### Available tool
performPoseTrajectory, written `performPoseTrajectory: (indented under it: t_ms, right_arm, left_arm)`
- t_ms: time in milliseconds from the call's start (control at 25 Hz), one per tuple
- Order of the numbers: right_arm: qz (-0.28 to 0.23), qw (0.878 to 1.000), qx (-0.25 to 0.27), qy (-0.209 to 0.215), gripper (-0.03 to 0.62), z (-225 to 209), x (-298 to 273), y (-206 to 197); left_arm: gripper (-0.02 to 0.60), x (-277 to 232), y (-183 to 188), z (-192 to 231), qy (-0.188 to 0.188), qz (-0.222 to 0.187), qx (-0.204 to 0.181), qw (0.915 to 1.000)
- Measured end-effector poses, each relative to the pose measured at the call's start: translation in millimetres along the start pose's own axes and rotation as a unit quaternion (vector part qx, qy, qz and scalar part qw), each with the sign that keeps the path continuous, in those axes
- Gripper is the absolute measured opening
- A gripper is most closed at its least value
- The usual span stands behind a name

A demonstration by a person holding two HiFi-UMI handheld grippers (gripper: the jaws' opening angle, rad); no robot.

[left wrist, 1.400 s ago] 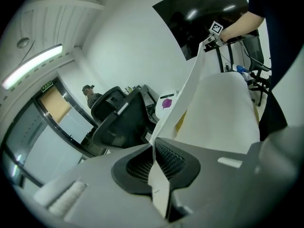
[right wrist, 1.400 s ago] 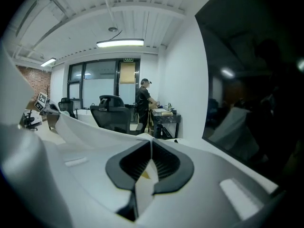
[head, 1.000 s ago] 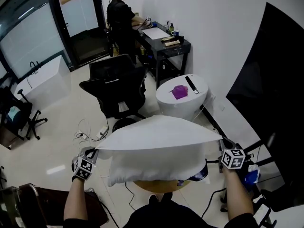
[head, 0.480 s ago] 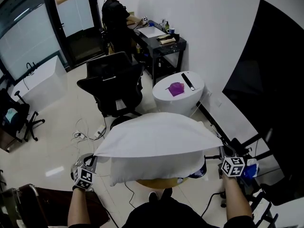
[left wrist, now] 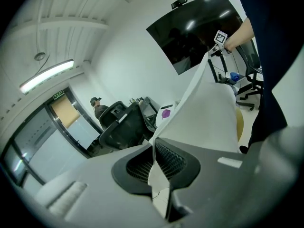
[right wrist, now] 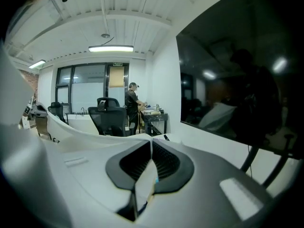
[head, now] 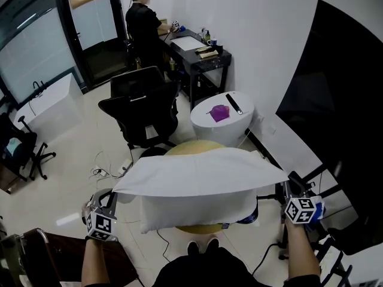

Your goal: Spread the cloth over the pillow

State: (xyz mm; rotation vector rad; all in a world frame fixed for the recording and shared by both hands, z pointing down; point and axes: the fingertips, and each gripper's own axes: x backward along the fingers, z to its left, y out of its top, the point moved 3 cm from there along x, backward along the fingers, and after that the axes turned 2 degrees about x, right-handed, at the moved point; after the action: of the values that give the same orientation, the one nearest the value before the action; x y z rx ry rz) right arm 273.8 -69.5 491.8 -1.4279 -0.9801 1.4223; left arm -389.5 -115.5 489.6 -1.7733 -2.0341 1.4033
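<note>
A white cloth (head: 200,172) hangs stretched in the air between my two grippers. My left gripper (head: 114,191) is shut on its left corner and my right gripper (head: 286,179) is shut on its right corner. Under the cloth lies a white pillow (head: 197,211) on a round yellow top (head: 187,146). In the left gripper view the cloth (left wrist: 209,103) runs from the pinched jaws (left wrist: 153,148) up to the right gripper (left wrist: 213,53). In the right gripper view a cloth corner (right wrist: 145,184) sits between the shut jaws (right wrist: 151,148).
A black office chair (head: 140,109) stands beyond the pillow. A round white table (head: 236,124) with a purple thing (head: 219,113) is at the back right. A person (head: 143,26) stands at a black desk (head: 197,49). A large black screen (head: 335,100) fills the right side. Cables (head: 111,166) lie on the floor.
Both grippers have lifted the cloth and carried it further out; it has flattened from a dome into a taut sheet. The yellow top now shows beyond its far edge.
</note>
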Motion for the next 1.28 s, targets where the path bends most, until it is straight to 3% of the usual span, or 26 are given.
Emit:
performPoseTrajectory:
  t_ms: [280, 560, 880, 1120, 1280]
  right_arm:
    - [-0.041, 0.999, 0.011, 0.000, 0.014, -6, 29, 45]
    - [-0.048, 0.998, 0.030, 0.013, 0.014, -4, 57, 48]
    - [0.010, 0.998, 0.052, 0.026, 0.015, 8, 63, -31]
    - [0.051, 0.996, 0.057, 0.035, 0.014, 14, 71, -87]
    - [0.077, 0.995, 0.055, 0.030, 0.015, 11, 69, -119]
  left_arm:
    - [0.002, 33, 47, 18, 0.041, -0.029, -0.025, 0.9984]
    - [0.002, 56, 42, 14, 0.060, -0.018, -0.025, 0.9977]
    - [0.002, 43, -18, -52, 0.012, 0.022, 0.010, 0.9996]
    - [0.002, 39, -74, -102, -0.034, 0.067, 0.048, 0.9960]
    - [0.003, 33, -88, -123, -0.054, 0.084, 0.056, 0.9934]
